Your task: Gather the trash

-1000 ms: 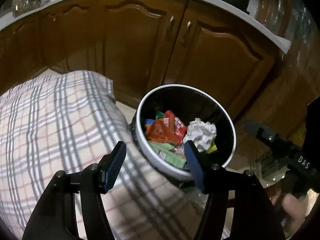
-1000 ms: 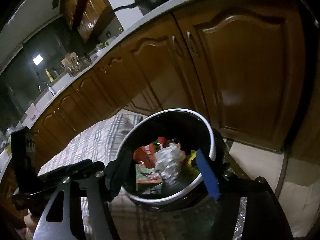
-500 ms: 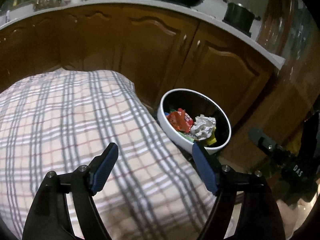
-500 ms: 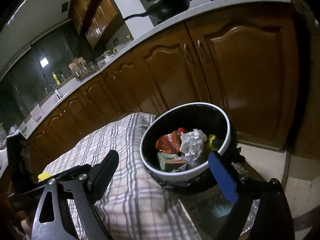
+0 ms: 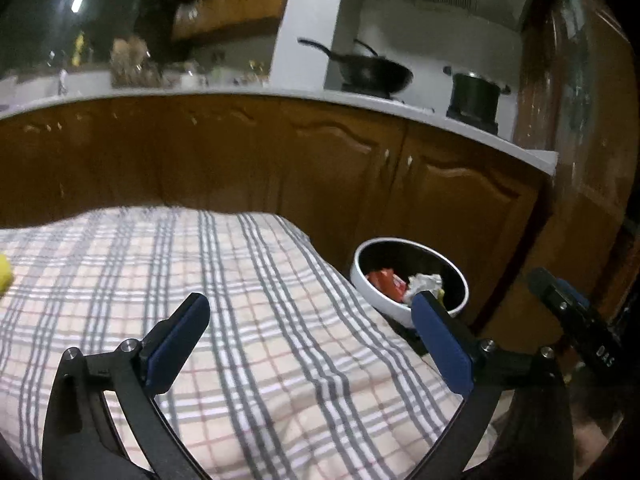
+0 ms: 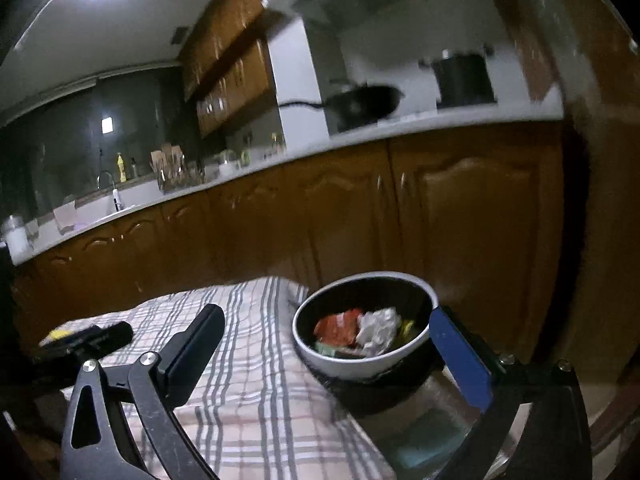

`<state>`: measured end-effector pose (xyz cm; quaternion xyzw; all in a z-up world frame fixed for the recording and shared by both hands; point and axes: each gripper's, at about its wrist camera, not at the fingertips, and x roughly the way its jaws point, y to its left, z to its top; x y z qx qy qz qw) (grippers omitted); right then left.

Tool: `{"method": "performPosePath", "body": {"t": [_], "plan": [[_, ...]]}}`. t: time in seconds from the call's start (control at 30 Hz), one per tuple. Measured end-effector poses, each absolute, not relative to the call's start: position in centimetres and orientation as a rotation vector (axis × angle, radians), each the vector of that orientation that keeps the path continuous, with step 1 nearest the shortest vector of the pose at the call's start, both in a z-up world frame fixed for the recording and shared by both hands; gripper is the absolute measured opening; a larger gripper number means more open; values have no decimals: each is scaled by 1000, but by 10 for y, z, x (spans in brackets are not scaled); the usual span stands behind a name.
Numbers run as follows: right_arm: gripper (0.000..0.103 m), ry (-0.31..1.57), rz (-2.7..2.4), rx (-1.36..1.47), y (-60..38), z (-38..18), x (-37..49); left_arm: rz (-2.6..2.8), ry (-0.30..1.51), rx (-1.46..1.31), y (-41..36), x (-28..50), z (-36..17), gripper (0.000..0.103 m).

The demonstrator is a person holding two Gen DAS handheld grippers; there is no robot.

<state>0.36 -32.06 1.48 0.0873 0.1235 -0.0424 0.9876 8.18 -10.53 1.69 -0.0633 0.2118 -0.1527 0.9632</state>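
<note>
A round white-rimmed bin (image 5: 372,286) with a black inside sits at the right end of the checked tablecloth (image 5: 240,320). It holds a red wrapper (image 5: 384,280), a crumpled white paper ball (image 5: 424,282) and other scraps. It also shows in the right wrist view (image 6: 340,364), with the wrapper (image 6: 338,326) and the paper ball (image 6: 378,328). My left gripper (image 5: 312,340) is open and empty, above the cloth and left of the bin. My right gripper (image 6: 324,356) is open and empty, short of the bin.
Brown cabinets (image 5: 340,176) under a white counter (image 5: 360,100) run behind the table. A wok (image 5: 376,72) and a pot (image 5: 476,94) stand on the counter. A yellow object (image 5: 4,276) lies at the cloth's far left. A glass table edge (image 6: 420,432) shows right of the cloth.
Both grippers have pulled back and up from the bin, which now looks smaller and farther. Both stay open and empty. More of the counter and kitchen has come into view.
</note>
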Motion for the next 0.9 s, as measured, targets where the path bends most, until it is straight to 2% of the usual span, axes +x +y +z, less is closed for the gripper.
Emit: {"method": "performPosePath", "body": {"t": [0.9], "plan": [[103, 263, -90, 131, -302, -7, -24, -205, 363, -3, -104, 35, 8, 103]]}}
